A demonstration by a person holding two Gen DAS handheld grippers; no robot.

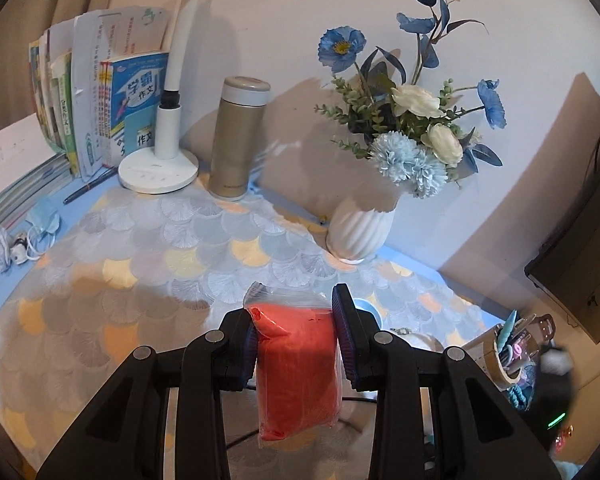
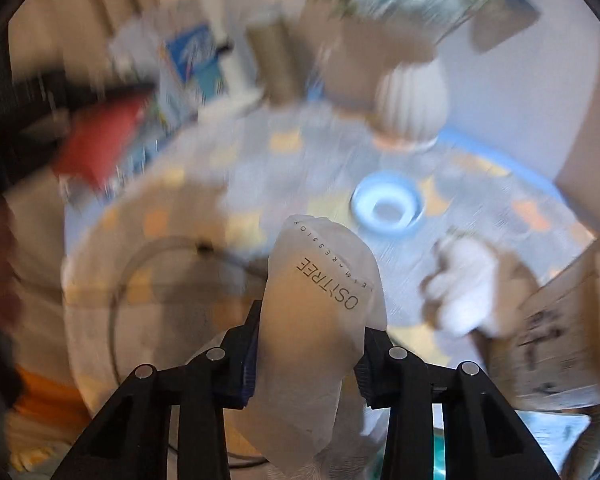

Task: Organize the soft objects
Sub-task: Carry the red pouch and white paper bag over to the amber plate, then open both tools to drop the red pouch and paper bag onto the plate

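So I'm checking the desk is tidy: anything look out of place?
Mostly tidy. At the left edge, a crumpled mask and a loose white cable lie in a heap by the books; a pen lies askew beside the lamp.

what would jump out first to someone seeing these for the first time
Most striking is the red packet in a clear bag, clamped between the left tongs at the bottom of the left wrist view. Behind it, a white vase of blue and white flowers stands on the patterned cloth near the wall. In the blurred right wrist view, the right tongs grip a frosted pouch with printed lettering.
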